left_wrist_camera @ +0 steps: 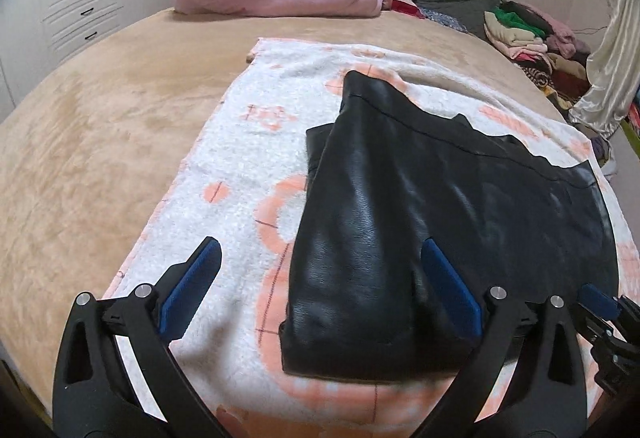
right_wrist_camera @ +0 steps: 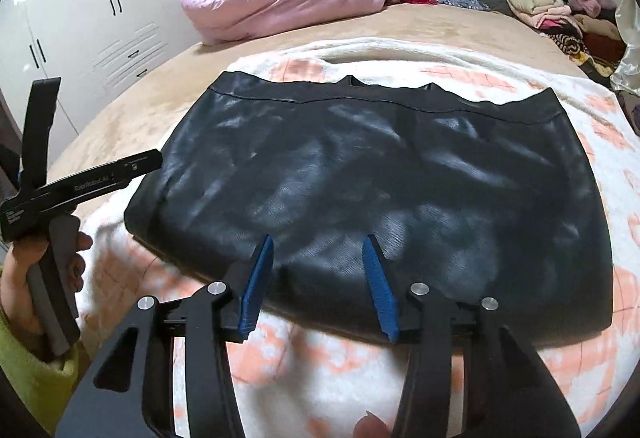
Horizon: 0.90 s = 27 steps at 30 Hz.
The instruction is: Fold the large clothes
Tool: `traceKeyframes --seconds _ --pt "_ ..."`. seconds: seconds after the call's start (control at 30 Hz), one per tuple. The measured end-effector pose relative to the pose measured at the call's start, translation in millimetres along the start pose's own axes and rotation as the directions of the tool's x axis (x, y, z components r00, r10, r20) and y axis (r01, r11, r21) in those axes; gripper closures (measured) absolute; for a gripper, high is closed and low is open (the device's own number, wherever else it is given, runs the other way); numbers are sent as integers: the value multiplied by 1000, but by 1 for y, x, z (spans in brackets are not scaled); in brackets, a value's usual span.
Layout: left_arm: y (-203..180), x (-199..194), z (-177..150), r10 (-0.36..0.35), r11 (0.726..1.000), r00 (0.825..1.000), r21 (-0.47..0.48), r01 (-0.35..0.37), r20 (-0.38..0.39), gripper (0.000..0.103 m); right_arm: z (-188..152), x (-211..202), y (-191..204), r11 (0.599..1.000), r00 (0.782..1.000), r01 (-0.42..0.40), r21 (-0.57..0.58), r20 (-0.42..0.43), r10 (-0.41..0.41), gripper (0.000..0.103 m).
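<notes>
Beige bedding [right_wrist_camera: 168, 93] covers a wide bed, and over it lies a white blanket with orange flowers [left_wrist_camera: 248, 165], the working surface. On that blanket rests the black leather-look garment [right_wrist_camera: 360, 173], spread flat with its stitched band along the far edge; from the right wrist view it fills the middle, from the left wrist view it runs from centre toward three o'clock.

Both claws hover at the garment's near edge with nothing clamped. The left gripper [left_wrist_camera: 320, 278] stands at its widest, one finger over the blanket, the other over the garment's near left corner. The right gripper [right_wrist_camera: 318, 278] is partly open, its blue pads [right_wrist_camera: 260, 278] above the near hem, not pressing on it.

The fold looks about to begin: a likely next move is to pinch the near edge at both points and carry it toward twelve o'clock (the slick material may slip from a shallow bite).

Pale lettering on the left tool's body reads roughly "GenRobot"; the smaller print below is illegible.
</notes>
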<state>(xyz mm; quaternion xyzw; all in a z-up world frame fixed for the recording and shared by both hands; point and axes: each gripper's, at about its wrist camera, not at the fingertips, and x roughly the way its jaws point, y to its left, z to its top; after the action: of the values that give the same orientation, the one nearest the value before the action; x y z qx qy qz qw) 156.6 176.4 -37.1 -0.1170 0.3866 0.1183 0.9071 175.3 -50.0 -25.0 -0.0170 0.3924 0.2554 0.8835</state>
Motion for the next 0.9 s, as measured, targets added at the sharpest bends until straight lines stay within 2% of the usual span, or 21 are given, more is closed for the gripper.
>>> traceKeyframes --seconds 0.2,0.3,0.53,0.6,0.67,0.9 --pt "3 4 4 -2 1000 1000 -4 2 -3 10 -6 30 6 998 994 56 -30 -91 -58 64" --pt "4 9 7 -4 1000 1000 -10 4 -14 10 -12 37 6 997 993 70 -36 -95 -73 64" --pt "2 30 26 -44 999 998 -21 43 -43 10 -10 39 -3 1000 993 28 -6 -113 -28 64" --pt "2 36 34 -61 998 997 -26 60 -43 10 1 35 -3 1000 992 12 -13 -126 -14 63" --pt "2 42 44 -71 997 996 -24 69 -54 10 17 29 -5 1000 997 -7 8 -81 8 63" --pt "10 69 69 -123 991 988 -65 117 -97 10 83 54 -31 995 998 63 80 -23 -61 68"
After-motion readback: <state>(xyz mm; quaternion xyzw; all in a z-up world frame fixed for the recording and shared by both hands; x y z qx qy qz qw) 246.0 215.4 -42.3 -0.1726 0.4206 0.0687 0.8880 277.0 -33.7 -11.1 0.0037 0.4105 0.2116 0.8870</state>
